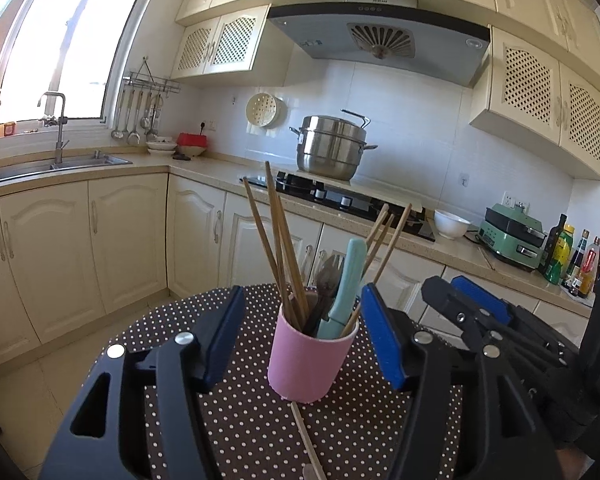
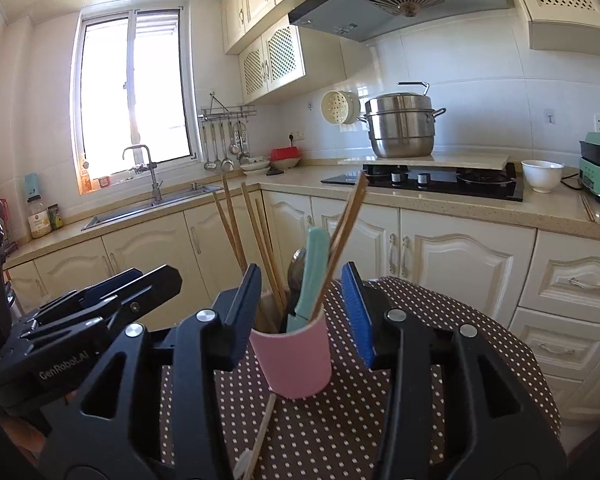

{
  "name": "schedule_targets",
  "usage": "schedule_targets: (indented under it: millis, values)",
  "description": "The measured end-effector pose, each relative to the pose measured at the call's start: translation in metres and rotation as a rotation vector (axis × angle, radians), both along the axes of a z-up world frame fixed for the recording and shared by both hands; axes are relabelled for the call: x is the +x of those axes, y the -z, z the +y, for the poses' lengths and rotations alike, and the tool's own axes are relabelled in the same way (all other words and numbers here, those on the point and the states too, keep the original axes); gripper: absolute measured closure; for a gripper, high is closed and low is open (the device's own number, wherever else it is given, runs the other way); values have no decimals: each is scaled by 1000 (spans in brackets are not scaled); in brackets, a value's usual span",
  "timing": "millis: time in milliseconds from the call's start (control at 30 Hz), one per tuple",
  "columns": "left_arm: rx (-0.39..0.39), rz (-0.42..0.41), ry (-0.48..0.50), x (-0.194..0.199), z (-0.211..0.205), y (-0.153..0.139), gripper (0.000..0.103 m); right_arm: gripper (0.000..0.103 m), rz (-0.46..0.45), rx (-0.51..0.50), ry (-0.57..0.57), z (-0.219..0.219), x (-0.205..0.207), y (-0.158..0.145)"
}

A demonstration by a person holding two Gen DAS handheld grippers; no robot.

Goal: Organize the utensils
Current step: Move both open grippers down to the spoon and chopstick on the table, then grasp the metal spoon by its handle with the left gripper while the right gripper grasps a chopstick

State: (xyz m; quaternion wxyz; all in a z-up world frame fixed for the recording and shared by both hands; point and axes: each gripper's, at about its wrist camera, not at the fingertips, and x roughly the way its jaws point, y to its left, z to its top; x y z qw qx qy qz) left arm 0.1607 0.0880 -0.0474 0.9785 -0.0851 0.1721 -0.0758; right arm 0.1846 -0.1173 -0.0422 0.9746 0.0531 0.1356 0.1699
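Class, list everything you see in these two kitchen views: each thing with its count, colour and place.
cup: one, pink, on the dotted table
chopsticks: several, wooden, upright in the cup
teal-handled utensil: one, in the cup
loose stick: one, pale, on the table before the cup
tablecloth: brown, white dots
steamer pot: one, steel, on the stove
bowl: one, white, counter
left gripper: open, either side of the cup
right gripper: open, either side of the cup
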Motion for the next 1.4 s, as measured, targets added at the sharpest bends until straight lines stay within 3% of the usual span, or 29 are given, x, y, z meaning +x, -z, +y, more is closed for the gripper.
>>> schedule_targets:
  millis: [200,300,400,867,1100,1267,1400]
  values:
    - [-4,185,52,4,-3,26,44,60,75,-17,12,-15,-9,17]
    - [16,326,18,11,-2,47,44,60,138,-30,0,-18,-10,29]
    - [1,404,-4,11,3,63,44,60,199,-58,-15,-16,-11,43]
    - [-5,512,-51,-9,30,101,44,60,610,-230,-242,47,1,117]
    - [10,543,-43,-11,36,108,44,70,648,-298,-237,63,4,126]
    - [32,573,-7,-8,26,114,44,94,667,-328,-229,57,9,126]
    - [83,639,74,-6,3,121,44,95,687,-322,-222,42,9,126]
